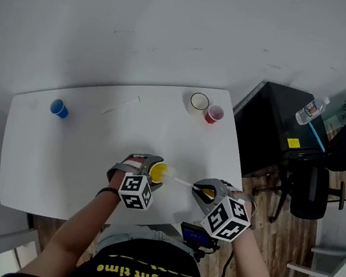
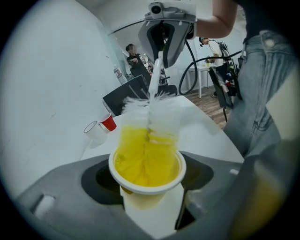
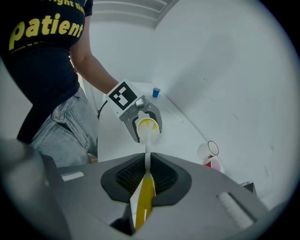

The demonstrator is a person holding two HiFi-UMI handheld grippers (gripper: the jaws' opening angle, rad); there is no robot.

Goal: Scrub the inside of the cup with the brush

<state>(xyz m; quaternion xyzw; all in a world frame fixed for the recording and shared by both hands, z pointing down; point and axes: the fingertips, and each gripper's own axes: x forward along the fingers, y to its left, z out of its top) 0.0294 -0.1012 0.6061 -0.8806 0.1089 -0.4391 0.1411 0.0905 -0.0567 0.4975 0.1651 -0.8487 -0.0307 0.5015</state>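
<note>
My left gripper is shut on a yellow cup with a white rim, held on its side just above the white table, its mouth facing right. In the left gripper view the cup sits between the jaws, and white bristles fill its mouth and stick out past the rim. My right gripper is shut on the brush's yellow-and-white handle. The thin stem runs from that handle straight into the cup.
A red cup and a white cup stand together at the table's far right corner. A small blue cup stands far left. Right of the table are a black cabinet with a water bottle and an office chair.
</note>
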